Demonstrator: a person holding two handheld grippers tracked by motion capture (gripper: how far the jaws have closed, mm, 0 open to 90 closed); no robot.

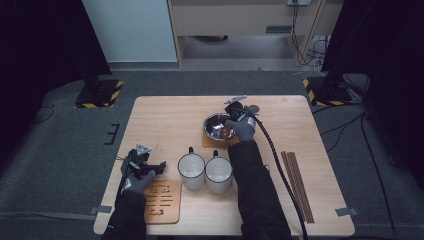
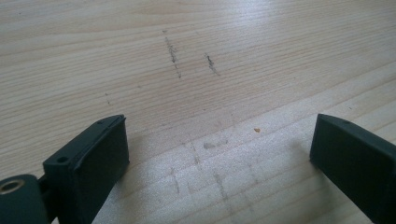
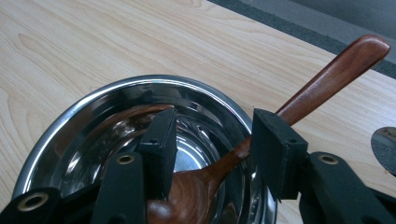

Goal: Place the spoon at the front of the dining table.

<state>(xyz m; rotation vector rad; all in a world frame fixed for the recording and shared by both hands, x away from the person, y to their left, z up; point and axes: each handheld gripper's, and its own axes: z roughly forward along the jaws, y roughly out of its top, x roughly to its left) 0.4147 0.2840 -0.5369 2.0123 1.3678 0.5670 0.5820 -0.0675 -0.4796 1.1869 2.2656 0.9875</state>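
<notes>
The right gripper (image 3: pixel 210 140) hangs over the steel bowl (image 3: pixel 84 116), jaws half open around the wooden spoon (image 3: pixel 327 74), and the pads do not press on it. The spoon lies in the bowl with its head at the bottom and its handle leaning out over the rim. The bowl stands on a coaster (image 1: pixel 210 142), behind the two mugs (image 1: pixel 191 170). I judge the step to be the placing or the taking of the spoon; which one, I cannot tell. Next the gripper must either close on the neck or lift away cleanly. The left gripper (image 2: pixel 219 149) rests wide open and empty on the counter (image 2: pixel 196 56), left of the mugs. The spoon head is partly hidden by the jaws.
</notes>
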